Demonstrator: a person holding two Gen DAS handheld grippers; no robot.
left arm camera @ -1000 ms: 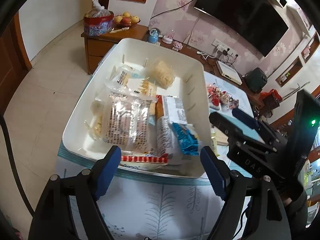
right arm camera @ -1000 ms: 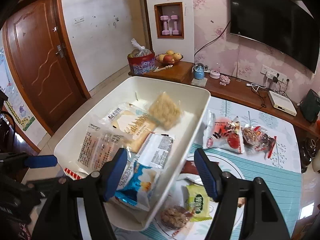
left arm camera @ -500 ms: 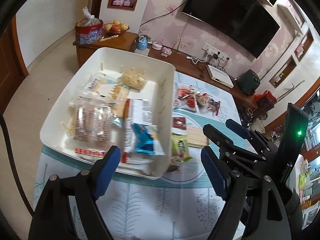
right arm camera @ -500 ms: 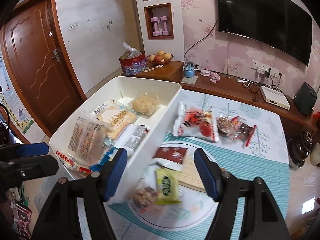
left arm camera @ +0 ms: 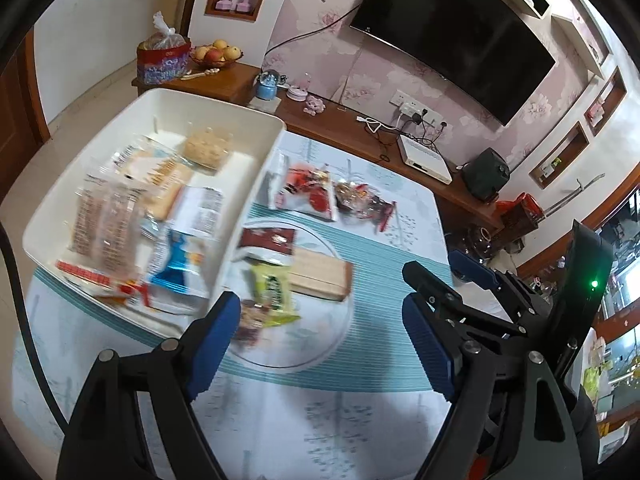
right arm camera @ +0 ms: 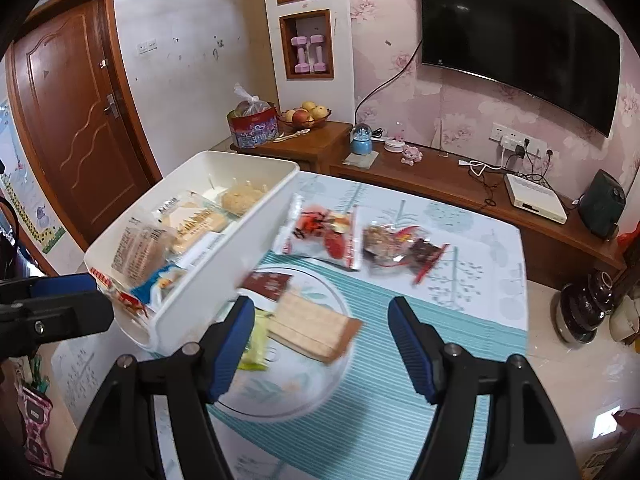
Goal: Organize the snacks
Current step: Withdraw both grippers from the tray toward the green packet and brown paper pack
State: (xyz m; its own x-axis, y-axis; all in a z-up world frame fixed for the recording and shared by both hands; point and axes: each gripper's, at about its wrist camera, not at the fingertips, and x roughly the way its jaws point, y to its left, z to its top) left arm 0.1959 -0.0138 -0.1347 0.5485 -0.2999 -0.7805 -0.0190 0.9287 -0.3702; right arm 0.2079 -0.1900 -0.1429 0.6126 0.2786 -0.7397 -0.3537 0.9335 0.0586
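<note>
From the left wrist we look down into the white rectangular plastic bin [left arm camera: 256, 168] and see its contents: a clear wrapped cracker pack [left arm camera: 104, 228], a blue-and-white foil snack bag [left arm camera: 180, 264] and a pale round cake [left arm camera: 206, 148] at the far end. From the right wrist the bin's near wall [right arm camera: 224, 256] hides much of that. That view alone shows the brown wooden door [right arm camera: 76, 136] beside the bin.

Both views show the round white plate [left arm camera: 320, 340] on the teal striped table mat [right arm camera: 400, 400], just beside the bin. It carries a tan wafer pack [right arm camera: 316, 328], a yellow-green wrapped sweet [left arm camera: 272, 292] and a dark red packet [left arm camera: 272, 240]. Beyond the plate lie a red-and-white snack bag [right arm camera: 320, 240] and a clear bag of dark sweets [right arm camera: 400, 244].

Our left gripper [left arm camera: 324, 340] hangs over the plate, blue pads set wide with nothing between them. Our right gripper [right arm camera: 320, 344] is likewise well apart and empty, above the wafer pack, touching nothing.
</note>
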